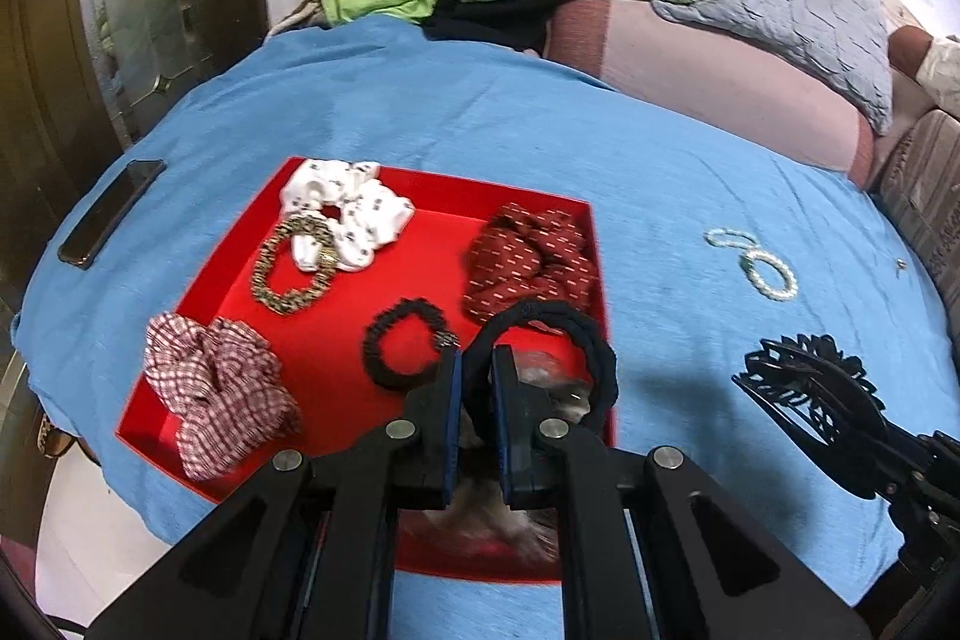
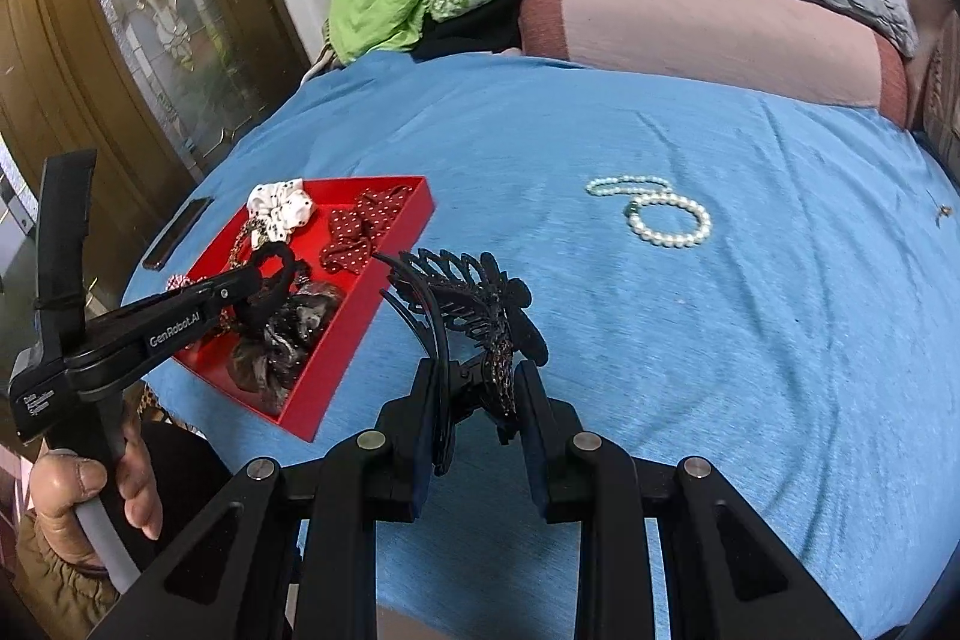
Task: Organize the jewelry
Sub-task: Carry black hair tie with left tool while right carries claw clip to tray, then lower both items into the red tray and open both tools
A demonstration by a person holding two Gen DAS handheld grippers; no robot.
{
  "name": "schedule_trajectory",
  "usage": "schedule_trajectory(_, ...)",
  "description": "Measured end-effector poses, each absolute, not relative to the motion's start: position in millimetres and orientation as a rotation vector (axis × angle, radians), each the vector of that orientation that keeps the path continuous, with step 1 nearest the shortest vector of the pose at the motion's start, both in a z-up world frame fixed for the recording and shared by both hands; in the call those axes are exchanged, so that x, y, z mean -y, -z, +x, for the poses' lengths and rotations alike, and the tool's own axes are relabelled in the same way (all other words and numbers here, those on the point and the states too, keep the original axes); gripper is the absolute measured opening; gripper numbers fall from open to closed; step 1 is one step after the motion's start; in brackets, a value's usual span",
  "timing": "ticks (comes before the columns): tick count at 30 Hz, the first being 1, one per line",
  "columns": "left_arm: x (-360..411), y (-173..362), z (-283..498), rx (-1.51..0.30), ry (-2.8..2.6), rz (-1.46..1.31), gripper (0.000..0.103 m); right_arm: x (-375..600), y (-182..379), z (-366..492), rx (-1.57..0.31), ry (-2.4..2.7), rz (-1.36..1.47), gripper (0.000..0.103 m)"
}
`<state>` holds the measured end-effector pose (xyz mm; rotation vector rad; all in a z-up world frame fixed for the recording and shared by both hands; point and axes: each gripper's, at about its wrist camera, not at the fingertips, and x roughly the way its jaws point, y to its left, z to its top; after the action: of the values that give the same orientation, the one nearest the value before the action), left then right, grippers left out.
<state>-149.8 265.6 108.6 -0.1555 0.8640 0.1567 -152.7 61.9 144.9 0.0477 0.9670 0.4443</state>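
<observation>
1. Red tray (image 1: 336,304) on the blue-covered bed (image 1: 660,196) gathers the scrunchies.
2. Left claw (image 1: 477,370) pinches a black hair tie (image 1: 558,340) above the tray's near corner, probably for dropping in.
3. Right claw (image 2: 474,388) clamps the black hair clip (image 2: 474,298) just right of the tray.
4. Pearl bracelet (image 2: 666,217) lies well apart, unsorted.

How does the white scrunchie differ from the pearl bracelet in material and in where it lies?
The white scrunchie is gathered cloth with dark dots; the pearl bracelet is a ring of round beads. The scrunchie lies inside the red tray; the bracelet lies outside it on the blue cloth. Both are pale loops that neither gripper holds.
</observation>
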Motion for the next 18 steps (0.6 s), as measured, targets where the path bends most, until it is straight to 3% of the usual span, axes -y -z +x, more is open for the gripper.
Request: schedule_trajectory(18, -340, -95, -134, -0.773, -0.278, -0.288, 0.010, -129, -145, -125, -0.953, -0.506, -0.003, 0.028)
